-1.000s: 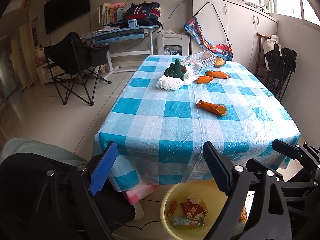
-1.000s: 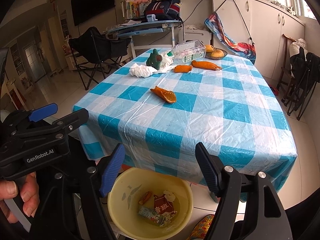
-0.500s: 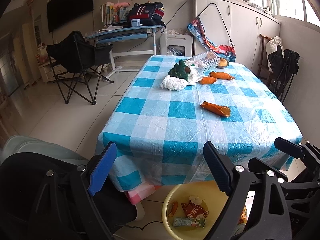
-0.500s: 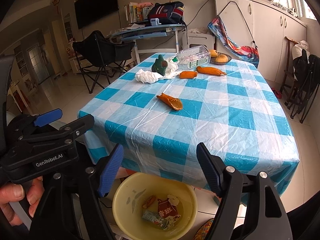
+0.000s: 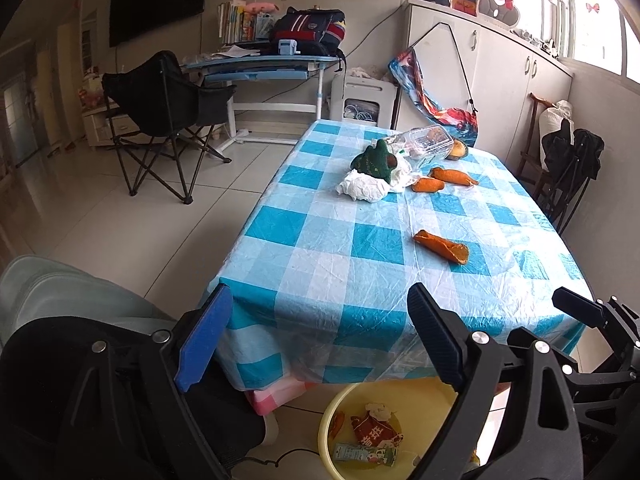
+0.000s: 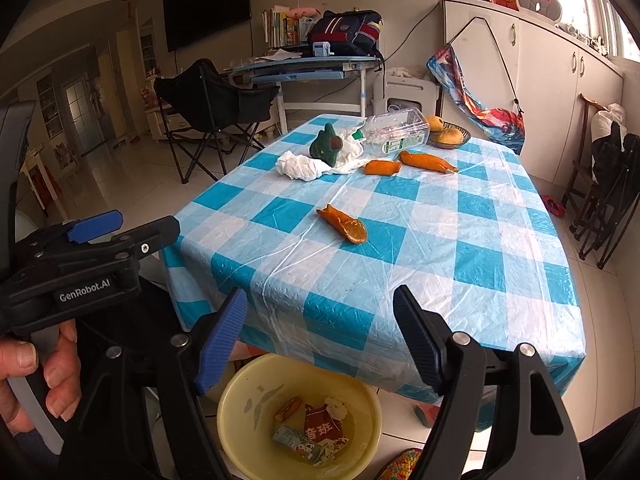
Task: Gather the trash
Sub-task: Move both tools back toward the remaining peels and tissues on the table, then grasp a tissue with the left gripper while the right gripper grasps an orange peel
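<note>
Grippers are both hanging with jaws wide apart and nothing between them: the left gripper (image 5: 320, 336) and the right gripper (image 6: 320, 344), near the table's (image 6: 500, 280) front edge. Below them, a yellow basin (image 6: 240, 432) is sitting on the floor, holding a red wrapper (image 6: 322, 428), a small carton (image 6: 298, 444) and an orange peel (image 6: 289, 407). On the checked cloth, a curled orange peel (image 6: 344, 226) is lying alone; farther back, crumpled white tissue (image 6: 300, 166) is lying beside two more orange pieces (image 6: 382, 167).
</note>
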Available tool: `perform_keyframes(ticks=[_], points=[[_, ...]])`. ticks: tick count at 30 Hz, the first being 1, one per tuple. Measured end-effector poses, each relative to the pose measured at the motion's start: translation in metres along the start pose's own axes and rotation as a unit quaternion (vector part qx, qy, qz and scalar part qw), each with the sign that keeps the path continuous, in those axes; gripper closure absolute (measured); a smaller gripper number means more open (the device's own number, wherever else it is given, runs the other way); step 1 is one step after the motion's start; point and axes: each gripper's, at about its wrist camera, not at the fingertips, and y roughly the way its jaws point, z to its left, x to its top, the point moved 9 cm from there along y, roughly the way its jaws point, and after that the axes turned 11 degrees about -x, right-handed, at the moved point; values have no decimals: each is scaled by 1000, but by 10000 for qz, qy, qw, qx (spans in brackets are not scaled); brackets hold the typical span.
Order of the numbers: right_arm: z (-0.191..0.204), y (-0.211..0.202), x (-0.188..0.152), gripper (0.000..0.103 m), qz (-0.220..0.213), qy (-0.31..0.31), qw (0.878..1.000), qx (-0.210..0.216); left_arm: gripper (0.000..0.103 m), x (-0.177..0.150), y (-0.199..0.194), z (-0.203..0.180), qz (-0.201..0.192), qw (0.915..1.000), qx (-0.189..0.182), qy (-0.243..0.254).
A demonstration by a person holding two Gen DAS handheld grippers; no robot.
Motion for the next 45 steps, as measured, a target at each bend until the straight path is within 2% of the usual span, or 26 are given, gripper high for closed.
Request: perform_keyframes(ticks=[4, 16, 23, 28, 34, 40, 43, 45], points=[[-1, 12, 7, 27, 124, -76, 9999, 89, 17, 9, 8, 9, 67, 9998, -29, -184], [3, 59, 38, 27, 294, -718, 9968, 180, 17, 50, 65, 8, 325, 9994, 50, 66], [-5, 84, 40, 27, 416, -453, 9978, 254, 17, 73, 108, 8, 455, 9990, -41, 12], [-3, 93, 42, 36, 475, -343, 9977, 344, 17, 87, 140, -3, 509, 9985, -145, 131], [1, 104, 43, 41, 563, -285, 9972, 411, 17, 101, 174, -15, 544, 9975, -151, 422], [8, 116, 39, 46, 702, -351, 9961, 414, 17, 101, 203, -18, 672, 9964, -128, 497], [13, 121, 37, 55, 757, -454, 9954, 378, 17, 99, 214, -18, 763, 9956, -86, 535], [15, 122, 38, 57, 718, -545, 9954, 313, 17, 98, 221, -17, 825, 9951, -51, 538]])
